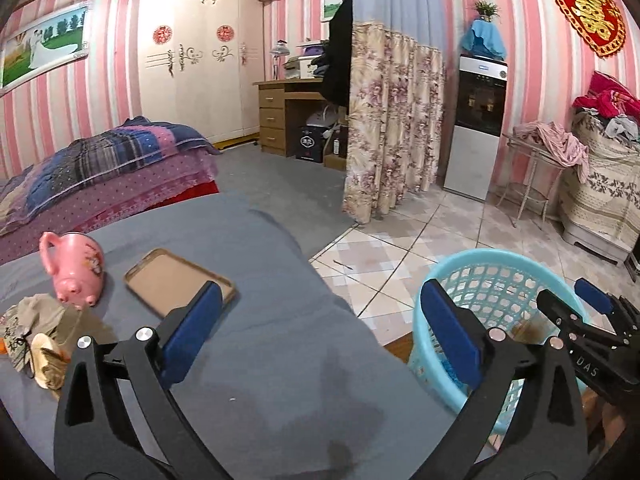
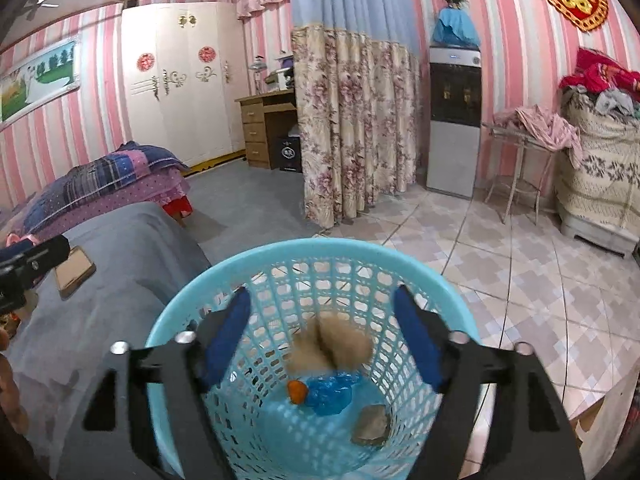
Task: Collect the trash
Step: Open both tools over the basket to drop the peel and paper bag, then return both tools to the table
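Observation:
A light blue mesh basket point(image 2: 224, 280) stands on the floor by the grey-clothed table point(image 1: 272, 340). My right gripper point(image 2: 320, 296) is open over the basket's mouth with nothing between its pads. Below it, inside the basket, is a blurred tan lump point(image 2: 332, 344), with a blue wrapper point(image 2: 330, 394), an orange scrap point(image 2: 298, 392) and a grey-brown piece point(image 2: 372, 426) on the bottom. My left gripper point(image 1: 320, 292) is open and empty over the table's right part. Crumpled paper trash point(image 1: 36, 328) lies at the table's left edge.
A pink pig-shaped jug point(image 1: 74, 268) and a tan phone case point(image 1: 178, 282) lie on the table near the trash. Behind are a bed with quilts point(image 1: 108, 168), a floral curtain point(image 1: 392, 120), a water dispenser point(image 1: 476, 120) and tiled floor point(image 1: 400, 256).

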Available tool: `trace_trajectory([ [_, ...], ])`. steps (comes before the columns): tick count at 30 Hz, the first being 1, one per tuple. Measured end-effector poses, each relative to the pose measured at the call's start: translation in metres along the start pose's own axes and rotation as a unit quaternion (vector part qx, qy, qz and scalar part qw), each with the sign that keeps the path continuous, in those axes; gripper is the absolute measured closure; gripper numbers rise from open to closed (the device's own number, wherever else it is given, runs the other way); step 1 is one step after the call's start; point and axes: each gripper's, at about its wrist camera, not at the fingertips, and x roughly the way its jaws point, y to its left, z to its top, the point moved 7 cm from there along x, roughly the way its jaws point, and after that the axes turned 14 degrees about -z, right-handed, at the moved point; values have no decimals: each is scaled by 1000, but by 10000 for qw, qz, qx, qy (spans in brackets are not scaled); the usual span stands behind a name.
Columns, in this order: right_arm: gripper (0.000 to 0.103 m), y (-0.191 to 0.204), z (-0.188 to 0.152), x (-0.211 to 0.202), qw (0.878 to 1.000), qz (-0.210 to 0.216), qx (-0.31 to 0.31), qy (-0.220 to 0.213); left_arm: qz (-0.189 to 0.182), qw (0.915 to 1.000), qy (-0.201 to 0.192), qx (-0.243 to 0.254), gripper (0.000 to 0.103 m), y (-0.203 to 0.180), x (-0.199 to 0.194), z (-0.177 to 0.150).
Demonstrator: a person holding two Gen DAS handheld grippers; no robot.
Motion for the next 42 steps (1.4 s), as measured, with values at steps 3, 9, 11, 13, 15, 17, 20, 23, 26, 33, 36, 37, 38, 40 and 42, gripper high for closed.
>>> trace_trajectory([
  [3, 16, 5, 2, -4, 10000, -18, -59, -52, 93, 9999, -50, -27, 7, 9, -7, 0],
  [9, 6, 13, 7, -14, 9998, -4, -125, -138, 280, 9995, -99, -75, 6, 29, -22, -1],
  [11, 6, 18, 8, -17, 9997, -16, -198, -168, 318, 9994, -97, -102, 6, 34, -26, -2],
  [13, 5, 23, 9, -20, 9995, -14, -261, -189, 386, 9991, -109, -128, 6, 43, -32, -4],
  [15, 5, 26, 9, -23, 9994, -5, -284, -193, 444, 9988, -136, -159, 6, 50, -39, -4],
  [17, 5, 32, 11, -28, 9993, 38, -307, -201, 493, 9985, -164, -183, 6, 57, -45, -4],
  [20, 5, 40, 16, -36, 9993, 135, -256, -228, 613, 9976, -205, -238, 6, 71, -59, -5],
  [23, 5, 53, 17, -45, 9989, 273, -282, -271, 711, 9968, -200, -298, 6, 88, -74, -9],
  [26, 5, 67, 17, -54, 9979, 319, -453, -327, 859, 9957, -185, -305, 6, 106, -89, -14],
  [33, 5, 102, 15, -68, 9966, 566, -529, -266, 1219, 9911, -213, -491, 6, 156, -130, -28],
  [36, 5, 118, 12, -73, 9955, 701, -589, -241, 1403, 9882, -210, -581, 6, 175, -146, -36],
  [37, 5, 124, 11, -75, 9950, 731, -640, -237, 1451, 9872, -199, -624, 6, 181, -150, -38],
  [38, 5, 129, 10, -77, 9947, 747, -670, -236, 1510, 9860, -187, -686, 6, 189, -156, -43],
  [40, 5, 138, 6, -80, 9941, 776, -718, -239, 1626, 9834, -164, -785, 6, 204, -165, -50],
  [42, 5, 150, 2, -84, 9930, 850, -786, -250, 1723, 9812, -137, -853, 6, 216, -174, -57],
])
